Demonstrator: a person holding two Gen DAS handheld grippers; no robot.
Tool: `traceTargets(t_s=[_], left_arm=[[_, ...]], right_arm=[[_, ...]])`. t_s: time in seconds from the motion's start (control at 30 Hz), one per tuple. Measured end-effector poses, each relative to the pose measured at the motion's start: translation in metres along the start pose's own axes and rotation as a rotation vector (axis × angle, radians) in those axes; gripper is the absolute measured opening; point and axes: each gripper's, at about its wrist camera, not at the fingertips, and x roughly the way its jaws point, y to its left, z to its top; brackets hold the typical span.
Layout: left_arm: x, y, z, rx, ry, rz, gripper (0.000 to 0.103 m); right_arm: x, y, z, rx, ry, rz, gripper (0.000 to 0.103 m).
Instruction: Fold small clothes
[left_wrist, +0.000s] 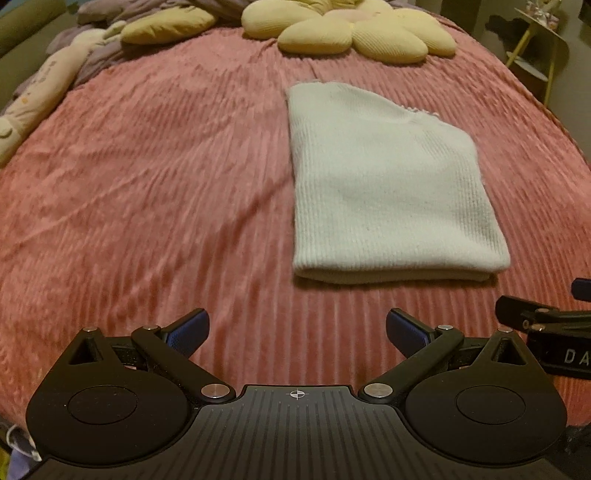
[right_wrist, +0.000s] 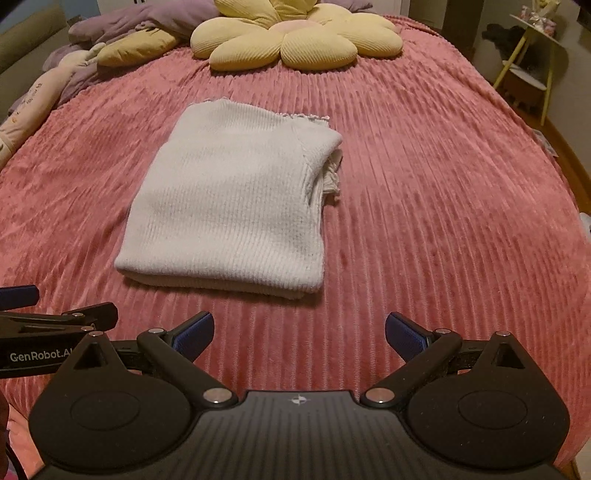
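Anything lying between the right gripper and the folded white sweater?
Nothing: in the right wrist view only bare pink bedspread lies between the open right gripper and the sweater.

A white ribbed-knit garment (right_wrist: 229, 206) lies on a pink, striped-texture bedspread (right_wrist: 443, 221). The flower cushion (right_wrist: 295, 40) is pale yellow with a pinkish centre; the tongs' pads (right_wrist: 195, 334) are blue.

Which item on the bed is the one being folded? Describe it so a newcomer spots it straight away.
Start from the pink ribbed bedspread. The yellow flower cushion lies at its far end, and nearer, mid-bed, lies the folded white knit garment. It is the only flat white ribbed rectangle there, with a frilly hem at its far edge.
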Motion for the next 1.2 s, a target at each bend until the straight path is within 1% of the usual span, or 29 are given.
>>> traceTargets(t_s=[0.2,0.33,0.93,1.2], left_arm=[[0.0030,-0.0021,0.0007,0.002,0.014,0.019,0.103],[0.0036,0.0000,0.0022,-0.013,0.025,0.011,0.103],[0.0035,-0.0007,0.0034,-0.023,0.035,0.018,0.103],[0.0035,-0.0033,0.0022,-0.011,0.039,0.013,0.103]], right_arm=[[0.0011,0.0008,0.0016,0.000,0.018,0.005,0.099],[0.0024,-0.0007,0.0026,0.019,0.027,0.007,0.099],[-0.0007,-0.0023,0.0050,0.031,0.020,0.005,0.099],[-0.0024,-0.0021,0.0046,0.031,0.018,0.001,0.099]])
